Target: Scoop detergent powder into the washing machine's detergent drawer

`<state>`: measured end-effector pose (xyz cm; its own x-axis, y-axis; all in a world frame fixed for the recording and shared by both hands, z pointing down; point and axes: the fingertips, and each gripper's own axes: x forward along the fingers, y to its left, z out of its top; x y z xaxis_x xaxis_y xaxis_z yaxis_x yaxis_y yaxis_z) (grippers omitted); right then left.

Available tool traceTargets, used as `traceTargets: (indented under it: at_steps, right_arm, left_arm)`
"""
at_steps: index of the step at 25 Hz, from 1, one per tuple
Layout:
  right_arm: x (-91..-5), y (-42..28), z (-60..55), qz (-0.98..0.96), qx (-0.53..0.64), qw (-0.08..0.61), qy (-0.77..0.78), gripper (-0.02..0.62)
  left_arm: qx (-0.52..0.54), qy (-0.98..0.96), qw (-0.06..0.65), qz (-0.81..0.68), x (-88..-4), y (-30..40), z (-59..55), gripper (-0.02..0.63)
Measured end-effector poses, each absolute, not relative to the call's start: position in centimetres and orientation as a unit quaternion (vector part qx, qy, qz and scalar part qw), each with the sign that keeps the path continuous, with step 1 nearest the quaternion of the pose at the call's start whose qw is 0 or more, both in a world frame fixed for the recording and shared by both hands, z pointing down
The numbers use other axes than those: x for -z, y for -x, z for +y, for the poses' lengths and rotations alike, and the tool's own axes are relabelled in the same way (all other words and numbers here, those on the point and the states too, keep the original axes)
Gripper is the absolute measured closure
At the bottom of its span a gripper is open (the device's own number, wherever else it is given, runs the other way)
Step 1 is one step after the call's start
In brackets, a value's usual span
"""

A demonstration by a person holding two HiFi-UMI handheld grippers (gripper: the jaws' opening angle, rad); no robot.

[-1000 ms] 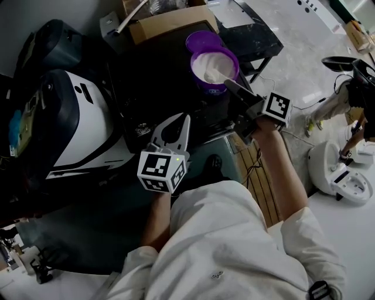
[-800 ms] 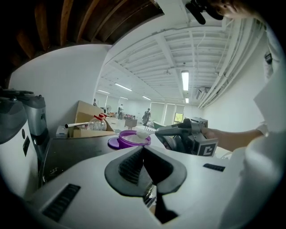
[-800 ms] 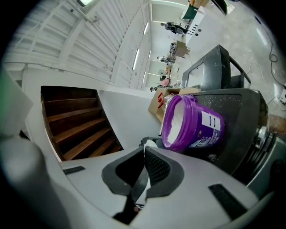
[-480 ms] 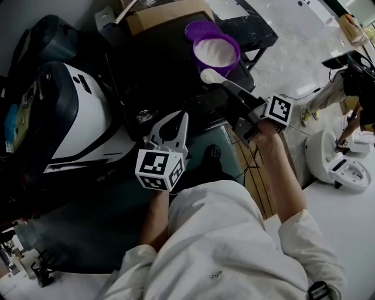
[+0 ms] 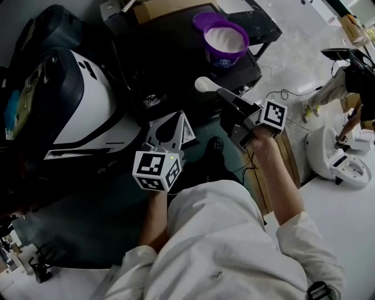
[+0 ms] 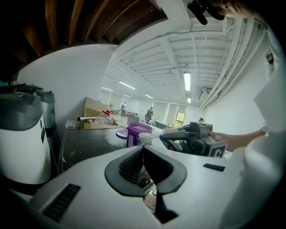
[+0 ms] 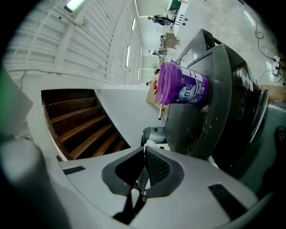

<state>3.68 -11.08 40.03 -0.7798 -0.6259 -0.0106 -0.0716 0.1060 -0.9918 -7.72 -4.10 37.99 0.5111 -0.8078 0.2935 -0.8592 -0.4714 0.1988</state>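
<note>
Head view: the right gripper [image 5: 225, 95] is pinching the handle of a white scoop [image 5: 205, 85], with the scoop's bowl projecting past the jaw tips. The bowl sits over the front edge of a black-topped unit [image 5: 170, 64], apart from the purple detergent tub [image 5: 225, 58] that stands further back on that top. The tub is open and filled with white powder. Whether the scoop's bowl carries powder cannot be told.

The right gripper view confirms the grip: both jaws are pressed on the white handle, with the bowl [image 7: 149, 144] showing just beyond them and the tub [image 7: 181, 89] standing on the dark top ahead.

The left gripper [image 5: 176, 122] hangs lower and nearer the person, in front of the unit. Its own view shows the jaws pressed together with nothing between them. Beyond them stand the scoop [image 6: 145, 137] and the tub [image 6: 136, 134].

A white and dark appliance [image 5: 76, 99] stands left of the unit. A cardboard box [image 5: 170, 7] lies at the rear of the top. The detergent drawer cannot be identified in any view.
</note>
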Motion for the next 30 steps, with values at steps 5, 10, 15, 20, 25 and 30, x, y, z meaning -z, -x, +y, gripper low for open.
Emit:
traceTargets:
  at_steps: [5, 10, 15, 20, 25, 30]
  right_arm:
    - [-40.8, -1.5, -9.0, 0.708, 0.628, 0.212, 0.242, 0.586]
    - [-41.3, 0.4, -7.5, 0.709, 0.631, 0.201, 0.244, 0.586]
    - [-42.2, 1.6, -6.3, 0.713, 0.626, 0.187, 0.252, 0.584]
    - [-43.5, 2.5, -5.3, 0.722, 0.619, 0.164, 0.261, 0.584]
    - [-45.2, 2.7, -4.9, 0.729, 0.611, 0.141, 0.274, 0.586]
    - [-46.7, 2.9, -4.7, 0.754, 0.586, 0.093, 0.282, 0.586]
  left_arm:
    - [-0.075, -0.848, 0.165, -0.499, -38.4, 10.1, -2.4, 0.588]
    - [-0.071, -0.842, 0.171, -0.507, -38.8, 12.3, -1.2, 0.588]
    - [-0.07, -0.838, 0.18, -0.51, -39.8, 13.7, -0.3, 0.588]
    - [-0.072, -0.836, 0.187, -0.511, -40.6, 14.4, 0.1, 0.588]
    - [-0.075, -0.835, 0.195, -0.509, -41.5, 14.7, 0.4, 0.588]
    - [-0.079, -0.834, 0.203, -0.506, -42.3, 14.6, 0.8, 0.588]
